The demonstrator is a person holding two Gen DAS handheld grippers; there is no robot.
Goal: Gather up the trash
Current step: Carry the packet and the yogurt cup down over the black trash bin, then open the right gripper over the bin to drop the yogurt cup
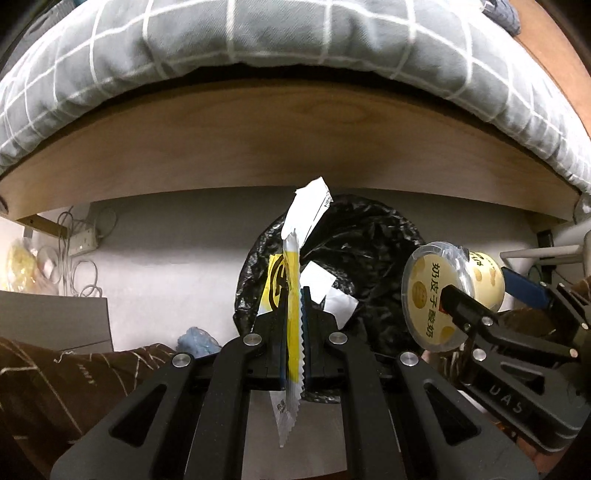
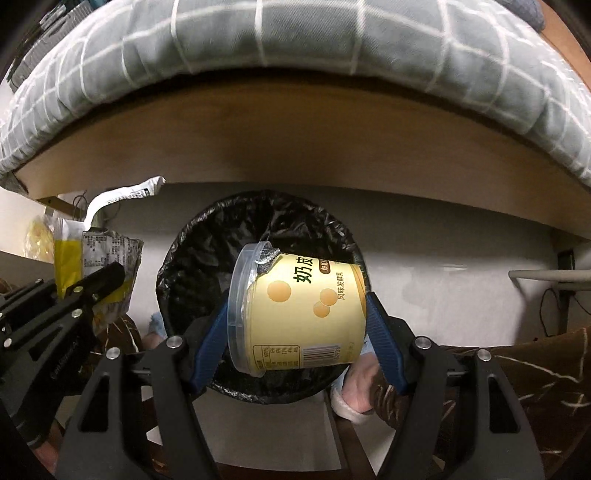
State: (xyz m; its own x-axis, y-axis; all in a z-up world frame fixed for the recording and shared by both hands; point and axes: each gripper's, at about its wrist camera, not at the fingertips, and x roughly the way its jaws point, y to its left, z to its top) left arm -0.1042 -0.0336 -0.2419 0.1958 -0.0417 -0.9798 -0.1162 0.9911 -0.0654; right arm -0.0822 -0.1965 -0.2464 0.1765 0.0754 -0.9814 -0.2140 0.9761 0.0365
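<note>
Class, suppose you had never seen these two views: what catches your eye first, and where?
The yellow yogurt tub, on its side between the right gripper's blue fingers, in front of the black-lined bin. Next, the yellow-and-white wrapper pinched upright in the left gripper.

Bin liner (image 2: 207,251): crinkly glossy black plastic. Cup (image 2: 295,314): smooth plastic, clear lid. Wrapper (image 1: 293,314): shiny foil-like film. Bed board (image 1: 280,147): matt wood. Quilt (image 1: 258,33): cloth.
</note>
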